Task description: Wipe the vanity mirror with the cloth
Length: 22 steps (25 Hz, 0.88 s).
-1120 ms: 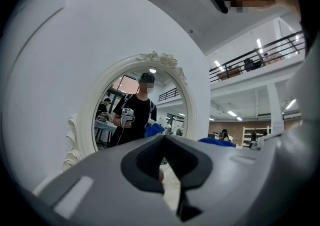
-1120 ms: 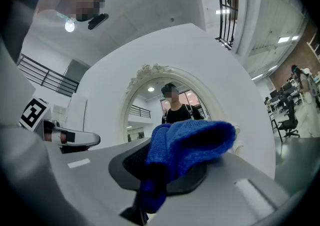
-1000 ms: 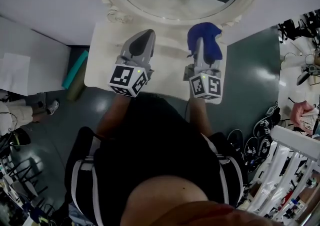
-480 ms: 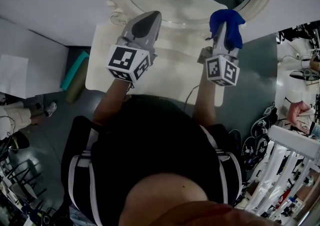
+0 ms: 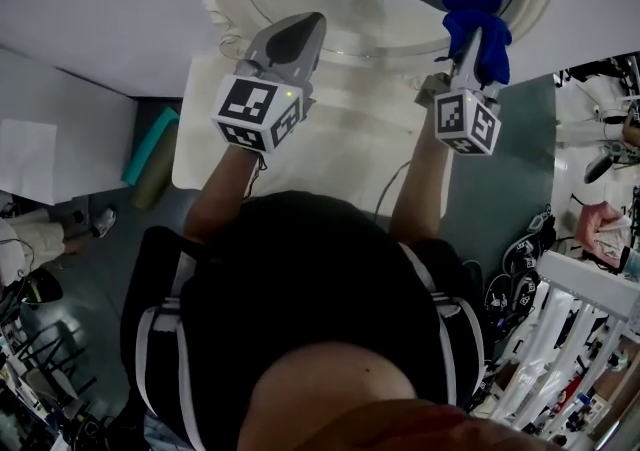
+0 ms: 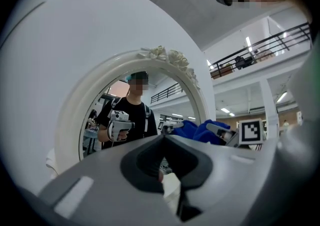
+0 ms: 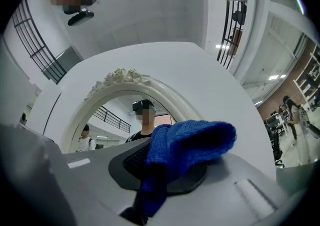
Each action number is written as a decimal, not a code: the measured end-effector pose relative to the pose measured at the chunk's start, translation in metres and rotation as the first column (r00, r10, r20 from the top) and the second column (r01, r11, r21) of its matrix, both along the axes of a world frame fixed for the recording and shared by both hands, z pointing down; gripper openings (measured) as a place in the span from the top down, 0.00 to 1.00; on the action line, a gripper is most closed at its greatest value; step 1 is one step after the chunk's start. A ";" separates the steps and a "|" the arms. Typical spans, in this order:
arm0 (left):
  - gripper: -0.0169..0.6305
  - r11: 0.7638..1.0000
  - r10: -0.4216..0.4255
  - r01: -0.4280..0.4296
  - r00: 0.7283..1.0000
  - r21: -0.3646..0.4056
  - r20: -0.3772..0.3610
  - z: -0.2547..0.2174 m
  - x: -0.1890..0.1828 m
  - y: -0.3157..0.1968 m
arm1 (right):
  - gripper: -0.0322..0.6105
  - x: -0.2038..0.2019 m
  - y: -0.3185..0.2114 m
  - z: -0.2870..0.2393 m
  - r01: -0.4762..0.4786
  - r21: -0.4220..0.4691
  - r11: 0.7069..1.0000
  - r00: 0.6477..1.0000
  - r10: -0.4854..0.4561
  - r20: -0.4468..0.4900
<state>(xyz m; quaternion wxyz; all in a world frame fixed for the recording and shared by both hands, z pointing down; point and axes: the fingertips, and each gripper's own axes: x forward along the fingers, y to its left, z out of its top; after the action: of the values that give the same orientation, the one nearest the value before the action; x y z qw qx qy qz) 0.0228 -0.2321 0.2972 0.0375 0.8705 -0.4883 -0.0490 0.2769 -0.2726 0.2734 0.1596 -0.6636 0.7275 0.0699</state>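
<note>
One blue cloth [image 5: 478, 24], thick, nubby knit and bunched into a soft lump, sits at the lower right rim of the vanity mirror [image 5: 340, 1]; contact with the glass can't be judged. The right gripper [image 5: 472, 47] has its jaws pinched tight on a fold. The mirror is an oval pane in a glossy white frame with moulded flowers at its crest. The left gripper [image 5: 298, 34] is smooth grey, jaws pressed together on nothing, its tip by the lower left rim. A matte white tabletop [image 5: 200, 139] lies beneath.
</note>
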 end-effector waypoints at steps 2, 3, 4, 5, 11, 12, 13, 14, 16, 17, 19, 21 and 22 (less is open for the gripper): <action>0.96 1.000 0.010 -0.010 1.000 -0.008 -0.009 0.002 0.004 -0.005 | 0.86 0.004 -0.008 -0.004 -0.005 0.012 1.000 1.000 0.005 -0.004; 0.96 1.000 0.012 -0.012 1.000 -0.010 -0.011 0.002 0.005 -0.007 | 0.86 0.006 -0.011 -0.005 -0.006 0.016 1.000 1.000 0.006 -0.004; 0.96 1.000 0.014 -0.014 1.000 -0.011 -0.010 0.003 0.005 -0.009 | 0.86 0.007 -0.015 -0.006 -0.006 0.020 1.000 1.000 0.006 -0.003; 0.96 1.000 0.015 -0.015 1.000 -0.012 -0.010 0.003 0.005 -0.011 | 0.86 0.008 -0.018 -0.007 -0.006 0.025 1.000 1.000 0.006 0.000; 0.96 1.000 0.022 -0.022 1.000 -0.021 -0.016 0.000 0.000 -0.016 | 0.86 0.004 -0.031 -0.018 0.020 0.062 0.998 0.999 -0.021 0.026; 0.96 1.000 0.020 -0.020 1.000 -0.023 -0.012 0.000 -0.001 -0.017 | 0.86 0.003 -0.033 -0.019 0.026 0.070 0.997 0.999 -0.029 0.029; 0.96 1.000 0.016 -0.017 1.000 -0.024 -0.009 0.000 -0.003 -0.018 | 0.86 0.001 -0.035 -0.021 0.034 0.079 0.996 0.999 -0.037 0.031; 0.96 1.000 0.013 -0.013 1.000 -0.025 -0.010 0.000 -0.005 -0.018 | 0.86 -0.001 -0.038 -0.024 0.042 0.089 0.995 0.998 -0.045 0.033; 0.96 1.000 0.008 -0.009 1.000 -0.029 -0.017 0.001 -0.008 -0.019 | 0.86 -0.004 -0.042 -0.030 0.052 0.106 0.993 0.998 -0.056 0.037; 0.96 0.999 0.007 -0.008 1.000 -0.032 -0.021 0.002 -0.009 -0.019 | 0.86 -0.005 -0.043 -0.032 0.054 0.113 0.992 0.997 -0.059 0.040; 0.96 0.999 0.007 -0.008 1.000 -0.038 -0.025 0.004 -0.008 -0.018 | 0.86 -0.004 -0.043 -0.033 0.057 0.120 0.991 0.997 -0.063 0.045; 0.96 0.999 0.009 -0.011 1.000 -0.042 -0.025 0.006 -0.008 -0.016 | 0.86 -0.003 -0.042 -0.033 0.060 0.124 0.990 0.996 -0.067 0.051; 0.96 0.999 0.010 -0.011 1.000 -0.043 -0.025 0.007 -0.008 -0.015 | 0.86 -0.003 -0.042 -0.034 0.063 0.126 0.990 0.996 -0.071 0.056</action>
<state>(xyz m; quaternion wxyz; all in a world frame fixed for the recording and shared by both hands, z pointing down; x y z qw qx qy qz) 0.0148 -0.2472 0.3042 0.0628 0.8713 -0.4842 -0.0492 0.2743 -0.3149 0.2398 0.2247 -0.6295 0.7384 0.0893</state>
